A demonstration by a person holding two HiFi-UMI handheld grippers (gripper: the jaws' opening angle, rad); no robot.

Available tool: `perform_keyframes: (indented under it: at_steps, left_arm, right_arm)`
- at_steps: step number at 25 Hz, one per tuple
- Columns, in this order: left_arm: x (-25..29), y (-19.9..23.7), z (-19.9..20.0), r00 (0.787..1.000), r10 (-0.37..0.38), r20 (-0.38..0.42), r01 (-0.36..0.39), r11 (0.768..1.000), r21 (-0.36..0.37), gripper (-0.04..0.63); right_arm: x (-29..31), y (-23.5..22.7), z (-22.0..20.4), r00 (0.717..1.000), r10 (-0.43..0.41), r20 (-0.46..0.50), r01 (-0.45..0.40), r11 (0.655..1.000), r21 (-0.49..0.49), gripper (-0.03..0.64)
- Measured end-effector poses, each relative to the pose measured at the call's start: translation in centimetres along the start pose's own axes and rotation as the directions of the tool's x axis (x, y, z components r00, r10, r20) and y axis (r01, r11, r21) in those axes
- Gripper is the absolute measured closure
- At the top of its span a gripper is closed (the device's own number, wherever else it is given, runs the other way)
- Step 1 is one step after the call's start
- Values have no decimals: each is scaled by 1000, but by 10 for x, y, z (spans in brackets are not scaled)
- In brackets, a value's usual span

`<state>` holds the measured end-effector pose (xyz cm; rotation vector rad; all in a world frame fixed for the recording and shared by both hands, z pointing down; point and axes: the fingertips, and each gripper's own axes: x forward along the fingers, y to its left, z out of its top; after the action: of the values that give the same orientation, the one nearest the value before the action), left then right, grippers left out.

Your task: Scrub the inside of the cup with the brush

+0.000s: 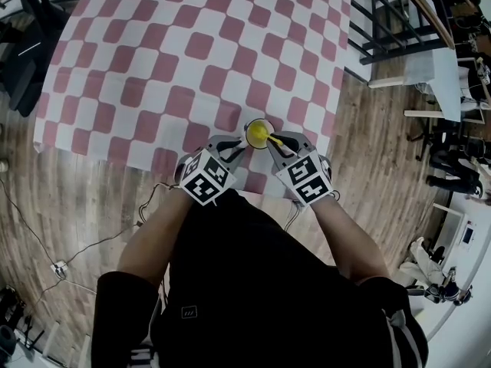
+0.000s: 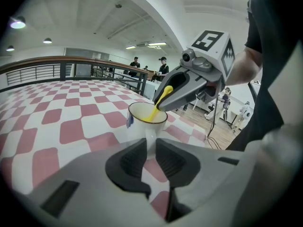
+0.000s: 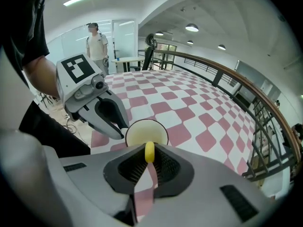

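Note:
A white cup (image 1: 259, 134) with a dark rim stands near the front edge of the checkered table. My left gripper (image 1: 232, 151) is shut on the cup's handle (image 2: 150, 143), which sits between its pads. My right gripper (image 1: 278, 146) is shut on a yellow brush (image 1: 265, 136). The brush (image 2: 160, 103) slants down from the right gripper (image 2: 163, 105) into the cup (image 2: 147, 119), where its head is hidden. In the right gripper view the brush's yellow handle end (image 3: 149, 152) shows between the pads, just before the cup (image 3: 146, 132), and the left gripper (image 3: 124, 129) reaches in from the left.
A red and white checkered cloth (image 1: 176, 60) covers the table. Dark railings (image 1: 391, 21) run along the right, and wooden floor (image 1: 69, 221) lies around it. Cables (image 1: 92, 244) trail on the floor at left. People stand in the background (image 3: 97, 44).

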<state>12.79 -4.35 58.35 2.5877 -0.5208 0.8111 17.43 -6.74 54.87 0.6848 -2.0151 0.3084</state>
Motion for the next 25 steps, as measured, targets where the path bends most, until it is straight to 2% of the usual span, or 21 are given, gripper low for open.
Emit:
perform_keyframes:
  at_steps: [9,13,16,18,21,25]
  left_arm:
    - [1,-1,1,1000,-6,3,6,1000,-8,532]
    - [0,0,0,1000,-8,7,8,1000,-15,532]
    - [0,1,0,1000,-9,7,9,1000,-17,532]
    - [-1,0,0,1000,-11,5,11,1000,-19,532]
    - [0,0,0,1000,-14,1,14,1000,-21,532]
    - [2,0,-1,1000,-11,-10,10,1000,-19,532]
  right_arm:
    - [2,15,4,981,165,-97,-164,986,19,575]
    - [4,13,10,972,230,-48,-221,965,141,574]
    - [2,8,20,974,224,31,-226,953,201,575]
    - [-3,7,30,978,197,74,-207,963,171,575]
    - [-12,7,47,982,146,120,-152,987,43,575]
    - [-17,5,59,981,125,149,-120,992,-39,575]
